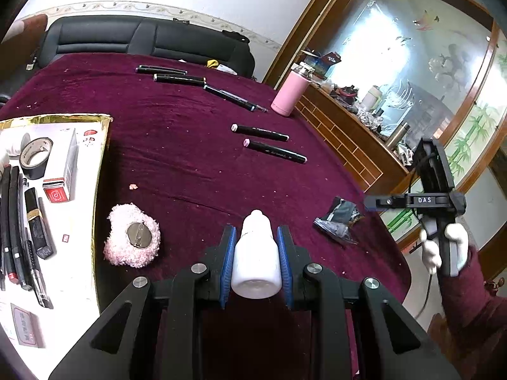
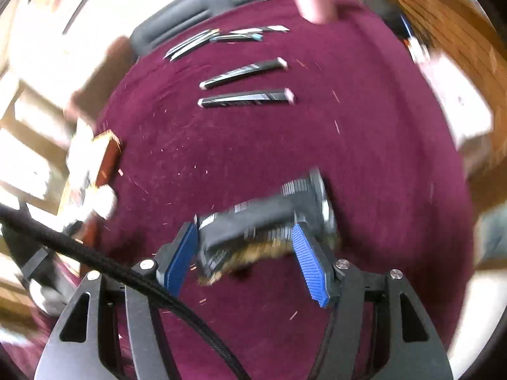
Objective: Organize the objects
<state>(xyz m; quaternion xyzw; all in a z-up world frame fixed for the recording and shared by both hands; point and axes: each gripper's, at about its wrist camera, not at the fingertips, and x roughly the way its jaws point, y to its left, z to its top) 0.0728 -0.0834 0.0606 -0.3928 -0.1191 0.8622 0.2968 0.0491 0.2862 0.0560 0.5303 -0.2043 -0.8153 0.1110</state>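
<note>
My left gripper (image 1: 256,237) is shut on a small white bottle (image 1: 256,262), held over the maroon tablecloth (image 1: 190,164). A pink fluffy pad (image 1: 132,236) lies just left of it. A dark crumpled packet (image 1: 339,221) lies to the right in the left wrist view. In the blurred right wrist view my right gripper (image 2: 244,237) is open, its blue pads either side of that dark packet (image 2: 263,221). The right gripper also shows in the left wrist view (image 1: 370,202), above the packet. Several black markers (image 1: 274,150) lie farther back on the cloth, and show in the right wrist view (image 2: 245,98).
A white gold-edged tray (image 1: 79,209) at the left holds a tape roll (image 1: 35,156), a small box (image 1: 63,171) and pens. A pink flask (image 1: 290,91) stands at the far right table edge. A black sofa (image 1: 142,39) is behind; a wooden cabinet (image 1: 348,139) is right.
</note>
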